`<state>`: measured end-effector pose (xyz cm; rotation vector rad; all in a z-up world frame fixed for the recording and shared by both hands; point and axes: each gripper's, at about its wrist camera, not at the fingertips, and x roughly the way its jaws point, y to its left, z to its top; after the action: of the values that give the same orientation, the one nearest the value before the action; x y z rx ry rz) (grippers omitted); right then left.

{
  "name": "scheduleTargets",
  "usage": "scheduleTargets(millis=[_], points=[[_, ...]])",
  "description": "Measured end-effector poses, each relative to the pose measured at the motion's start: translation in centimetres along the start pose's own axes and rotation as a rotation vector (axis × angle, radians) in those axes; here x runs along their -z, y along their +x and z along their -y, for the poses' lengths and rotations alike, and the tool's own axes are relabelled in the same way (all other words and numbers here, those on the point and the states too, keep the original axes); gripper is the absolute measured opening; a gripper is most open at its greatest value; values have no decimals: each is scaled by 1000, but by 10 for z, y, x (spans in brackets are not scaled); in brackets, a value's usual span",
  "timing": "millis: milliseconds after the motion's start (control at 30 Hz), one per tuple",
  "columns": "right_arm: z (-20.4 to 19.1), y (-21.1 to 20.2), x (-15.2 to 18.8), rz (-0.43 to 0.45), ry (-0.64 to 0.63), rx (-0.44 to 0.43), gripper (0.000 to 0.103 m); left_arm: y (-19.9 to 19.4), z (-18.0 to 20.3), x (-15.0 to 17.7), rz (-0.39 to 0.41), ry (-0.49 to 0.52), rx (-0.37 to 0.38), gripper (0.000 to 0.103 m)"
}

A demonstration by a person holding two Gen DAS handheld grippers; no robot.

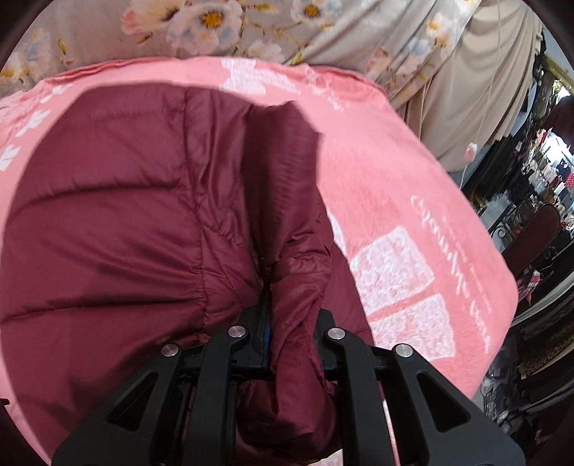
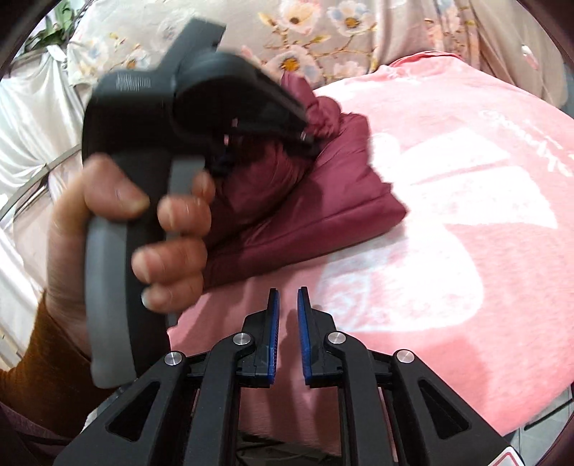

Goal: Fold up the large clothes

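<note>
A maroon quilted puffer jacket (image 1: 118, 229) lies partly folded on a pink blanket (image 1: 412, 200). My left gripper (image 1: 292, 315) is shut on a bunched fold of the jacket, which fills the gap between its fingers. In the right wrist view the jacket (image 2: 305, 200) lies left of centre on the blanket (image 2: 466, 251), and the left gripper (image 2: 308, 138) shows from the side, held by a hand, its tips buried in the jacket's top edge. My right gripper (image 2: 287, 301) is open and empty above the blanket's near edge, a little short of the jacket.
A floral sheet (image 1: 222, 25) lies behind the blanket. Beige curtains (image 1: 477, 89) hang at the right, with cluttered shelves and a chair (image 1: 538, 229) beyond the bed's right edge. White fabric (image 2: 32, 118) lies at the left.
</note>
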<state>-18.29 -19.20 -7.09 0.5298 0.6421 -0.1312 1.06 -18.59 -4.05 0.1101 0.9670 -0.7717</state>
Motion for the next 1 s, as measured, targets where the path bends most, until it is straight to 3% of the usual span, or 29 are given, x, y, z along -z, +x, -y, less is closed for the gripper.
scheduleTargets(millis=[100,200,267,333,400,433,533,600,700,767,800,833,867,1000], points=[[6,-5,-7,27,10,15,15,4,3,0,-17,6,5,14],[6,-13,-17,71,5,29,16,-14,-2,-9,-33,-33,84,20],[5,-19,-25,106,8,29,20,-45,-8,-19,10,-58,175,30],[7,-25,-36,141,19,13,41,-74,-13,-33,69,-64,221,40],[8,-28,-45,186,27,-8,55,-100,-21,-52,134,-61,212,44],[3,-30,-51,214,20,-26,56,-107,-26,-61,156,-61,212,51],[-8,-24,-63,247,-4,-34,63,-113,-38,-89,191,-62,144,53],[-12,-12,-68,235,-3,-14,63,-99,-42,-100,158,-63,115,53],[-7,1,-77,209,59,-38,63,-61,-46,-109,42,-86,121,51],[-3,7,-76,202,84,-40,57,-42,-44,-108,3,-60,102,48],[-1,11,-77,199,90,-43,45,-37,-42,-108,-4,-46,87,47],[-1,12,-79,194,94,-47,27,-28,-39,-108,-11,-34,68,43],[2,12,-82,194,100,-53,18,-21,-36,-108,-18,-21,54,42],[15,-4,-87,254,140,-78,9,7,-29,-111,-45,20,-6,32]])
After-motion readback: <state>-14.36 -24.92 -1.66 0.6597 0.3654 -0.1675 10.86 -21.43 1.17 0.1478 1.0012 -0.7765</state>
